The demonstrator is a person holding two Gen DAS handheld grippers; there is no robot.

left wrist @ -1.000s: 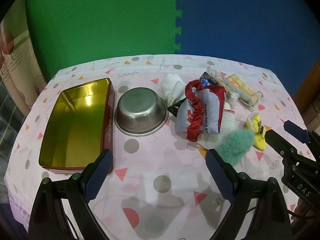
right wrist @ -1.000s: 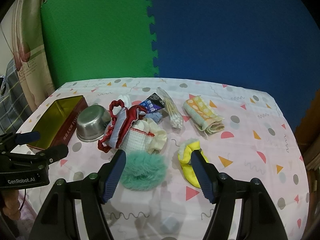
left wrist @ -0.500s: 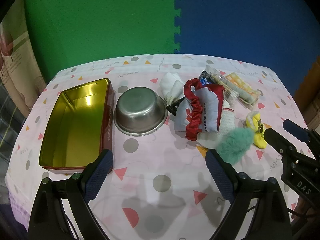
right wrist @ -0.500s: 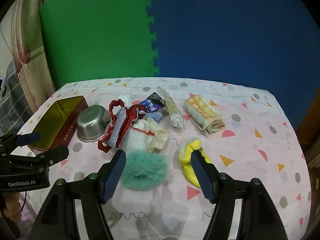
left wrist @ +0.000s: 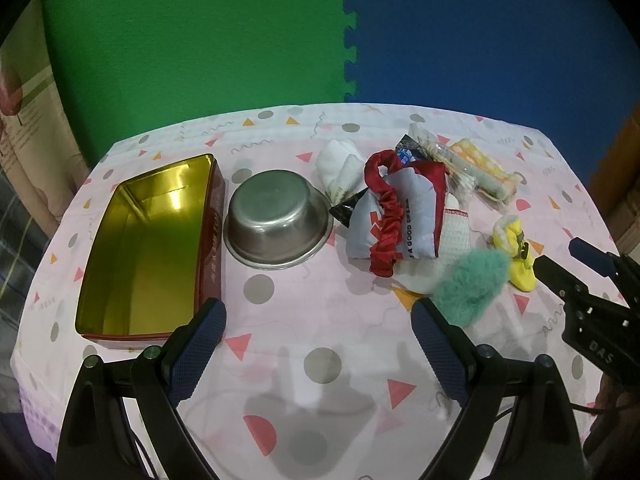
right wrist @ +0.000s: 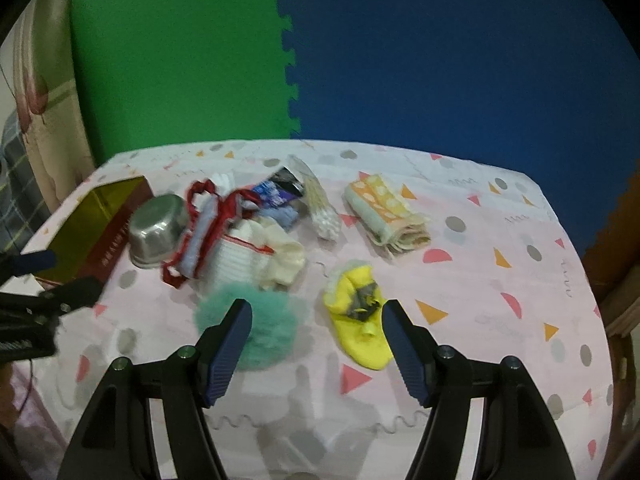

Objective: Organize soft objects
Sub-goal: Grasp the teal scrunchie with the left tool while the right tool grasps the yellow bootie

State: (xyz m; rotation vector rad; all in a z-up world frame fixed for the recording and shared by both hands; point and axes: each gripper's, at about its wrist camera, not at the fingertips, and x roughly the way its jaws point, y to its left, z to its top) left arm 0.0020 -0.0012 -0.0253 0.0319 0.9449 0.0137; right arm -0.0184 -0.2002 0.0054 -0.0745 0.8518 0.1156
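Both claws are held wide open and empty: the left claw low in its frame, the right claw above the tabletop. The yellow baby sock and teal fluffy scrunchie are seen lying at lower centre, between and just beyond the right claw's fingers.

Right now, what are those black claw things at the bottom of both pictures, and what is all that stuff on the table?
Those claws are two grabbers that a person holds, one in each hand. Each has a small camera looking along its two blue-tipped fingers, so each picture is that grabber's own view.

One picture is from the left gripper. Its fingers are wide open and hold nothing. It looks at a gold tin box with nothing in it, and a metal bowl beside it.

The other picture is from the right gripper, also open and holding nothing. It points between a green fluffy ball and a yellow baby sock.

Further back on the spotted tablecloth lie a pile of soft things, a bag of cotton swabs and a folded towel.
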